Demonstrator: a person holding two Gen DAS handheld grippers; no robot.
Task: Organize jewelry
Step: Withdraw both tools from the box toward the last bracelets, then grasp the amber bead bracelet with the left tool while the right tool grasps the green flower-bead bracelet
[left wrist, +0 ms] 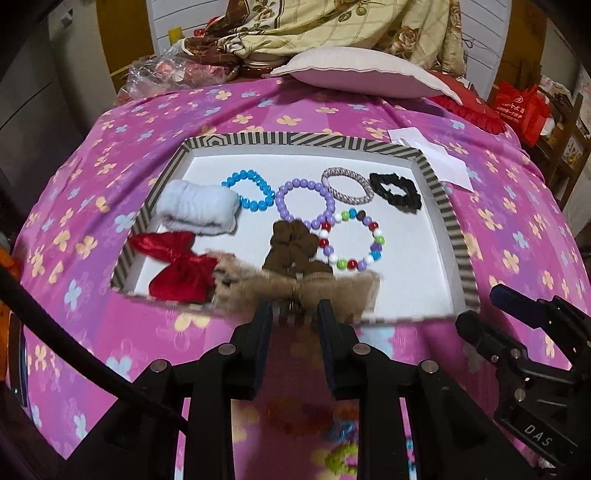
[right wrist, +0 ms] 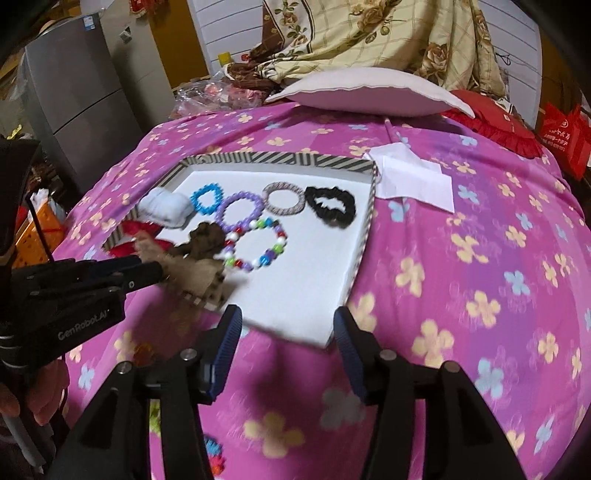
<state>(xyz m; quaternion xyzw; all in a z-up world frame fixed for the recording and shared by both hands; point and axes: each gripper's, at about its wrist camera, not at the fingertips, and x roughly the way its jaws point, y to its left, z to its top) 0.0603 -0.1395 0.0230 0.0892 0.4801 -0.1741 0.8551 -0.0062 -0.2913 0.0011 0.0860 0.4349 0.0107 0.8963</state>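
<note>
A striped-rim tray [left wrist: 445, 210] [right wrist: 364, 243] lies on the pink flowered bed. It holds a blue bead bracelet [left wrist: 246, 192], a purple one [left wrist: 304, 201], a multicoloured one [left wrist: 352, 238] [right wrist: 255, 243], a grey hair tie [left wrist: 347, 184], a black scrunchie [left wrist: 397, 192] [right wrist: 330, 205], a brown scrunchie [left wrist: 295, 245], a light blue band [left wrist: 197, 210] and a red bow [left wrist: 177, 266]. My left gripper [left wrist: 293, 314] [right wrist: 157, 273] is shut on a tan burlap bow [left wrist: 295, 286] [right wrist: 192, 273] over the tray's near edge. My right gripper [right wrist: 286, 321] [left wrist: 496, 306] is open and empty, near the tray's near right corner.
White paper [right wrist: 413, 181] lies right of the tray. A pillow [left wrist: 362, 70] and a floral quilt [right wrist: 369, 33] lie at the far end of the bed. More beaded items [right wrist: 214, 454] lie on the bed near me. A grey fridge [right wrist: 81, 96] stands left.
</note>
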